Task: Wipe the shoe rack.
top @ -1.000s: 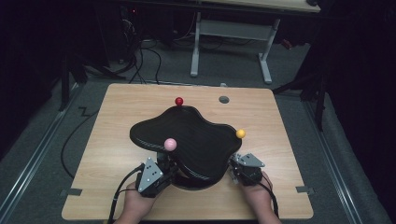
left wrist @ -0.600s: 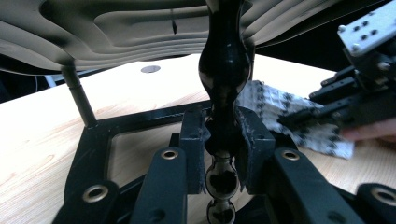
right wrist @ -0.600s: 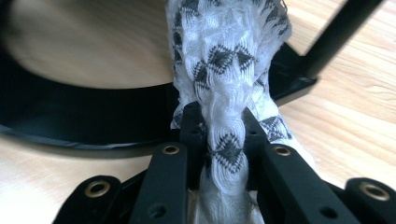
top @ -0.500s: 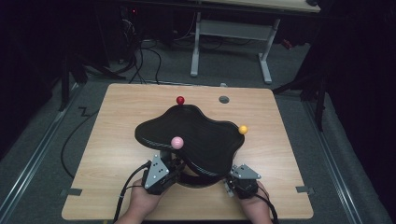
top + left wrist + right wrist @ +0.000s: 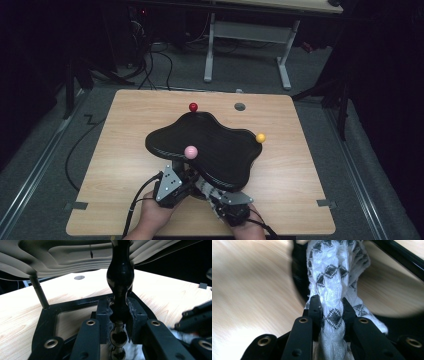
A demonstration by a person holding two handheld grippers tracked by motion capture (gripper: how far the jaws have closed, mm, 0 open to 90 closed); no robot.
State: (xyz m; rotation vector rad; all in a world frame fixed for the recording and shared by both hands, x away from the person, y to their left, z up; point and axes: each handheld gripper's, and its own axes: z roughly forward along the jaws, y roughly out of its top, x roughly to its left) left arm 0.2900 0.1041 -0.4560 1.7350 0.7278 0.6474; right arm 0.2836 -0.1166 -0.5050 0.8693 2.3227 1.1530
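A black wavy-edged stand top [image 5: 220, 150] rises over the wooden table [image 5: 120, 135], with pink [image 5: 190, 151], red [image 5: 193, 106] and yellow [image 5: 260, 137] balls at its rim. My left gripper [image 5: 181, 172] reaches under its front edge. In the left gripper view the left gripper [image 5: 119, 312] is shut on the stand's glossy black turned post [image 5: 120, 277]. Just right of it, my right gripper [image 5: 204, 186] points in under the top. It [image 5: 332, 307] is shut on a white cloth with black diamonds [image 5: 332, 272].
The stand's flat black base frame [image 5: 75, 305] lies on the table, with a thin rod [image 5: 40, 292] rising to the ridged underside. A grey round hole [image 5: 240, 106] sits at the table's far side. Desk legs and cables stand beyond on the dark floor.
My right hand has swung left from the stand's right side to just beside the left gripper, carrying the cloth. The left gripper has stayed on the post.
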